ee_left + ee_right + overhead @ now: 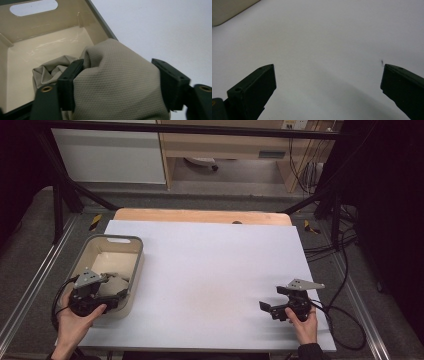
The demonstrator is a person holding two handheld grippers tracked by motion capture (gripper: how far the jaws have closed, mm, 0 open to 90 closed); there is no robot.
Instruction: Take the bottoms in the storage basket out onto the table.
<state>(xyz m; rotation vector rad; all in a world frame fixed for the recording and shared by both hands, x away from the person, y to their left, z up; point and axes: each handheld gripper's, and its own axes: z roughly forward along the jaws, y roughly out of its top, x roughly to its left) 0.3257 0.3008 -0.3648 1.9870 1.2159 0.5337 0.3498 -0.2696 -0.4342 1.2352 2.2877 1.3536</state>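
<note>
Beige cloth (pixel 117 82) bulges between the left gripper (pixel 120 82) jaws, both pads pressing its folds, at the near edge of the cream bin (pixel 37 30). Right gripper (pixel 328 90) jaws gape wide, holding nothing, above the white table (pixel 332 37).

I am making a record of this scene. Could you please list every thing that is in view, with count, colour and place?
Cloth: one, beige, bunched between the left tongs at the bin's near right corner.
Bin: one, cream with grey rim, table's left edge.
Table: one, white top, wooden far edge.
Left tongs: one pair, black, pressing the cloth on both sides, over the bin.
Right tongs: one pair, black, open, above the table's near right part.
Hands: two, one behind each pair of tongs.
</note>
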